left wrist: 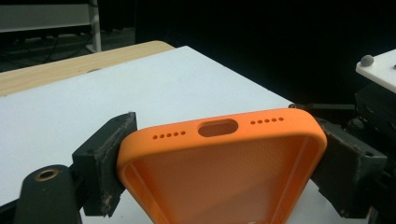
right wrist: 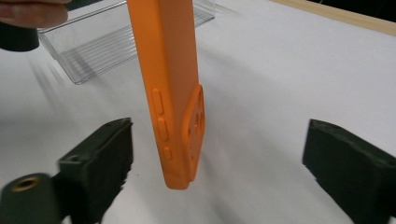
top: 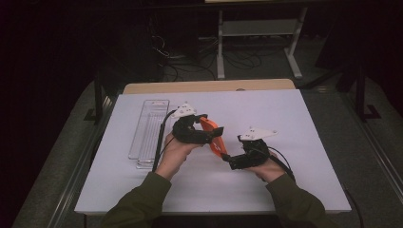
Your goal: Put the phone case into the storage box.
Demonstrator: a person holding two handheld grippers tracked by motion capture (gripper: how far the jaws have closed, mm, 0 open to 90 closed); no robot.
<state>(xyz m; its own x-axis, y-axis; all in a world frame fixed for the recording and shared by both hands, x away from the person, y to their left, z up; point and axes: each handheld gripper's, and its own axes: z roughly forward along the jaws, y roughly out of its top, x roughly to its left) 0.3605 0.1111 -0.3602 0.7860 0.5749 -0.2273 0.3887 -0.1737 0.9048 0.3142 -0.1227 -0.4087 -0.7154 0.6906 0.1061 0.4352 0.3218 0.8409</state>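
1. The orange soft-plastic phone case (top: pixel 213 137) is held up off the white surface (top: pixel 294 123), near its middle, between the two tools. In the high view it slants from upper left to lower right.
2. In the left gripper view the orange phone case (left wrist: pixel 219 163) shows its hollow inside and its bottom edge, with a charging slot flanked by two rows of small holes.
3. In the right gripper view the orange phone case (right wrist: pixel 170 88) hangs edge-on, side buttons and raised camera frame visible, its lower end above the white surface (right wrist: pixel 289 70).
4. The left tool (top: pixel 202 128) is clenched on the case: its two black pads (left wrist: pixel 105 163) press on the case's opposite long sides near the bottom edge.
5. The left hand (top: pixel 177 148) grips that tool from below, forearm in an olive sleeve (top: pixel 138 202) rising from the bottom edge, the tool pointing right.
6. The right tool (top: pixel 228 159) is released: its jaws stand wide apart on either side of the case's camera end, clear of it.
7. The right hand (top: pixel 268 168) holds that tool low, pointing left toward the case.
8. A clear ribbed plastic tray (top: pixel 149 133) lies on the surface to the left of the left hand.
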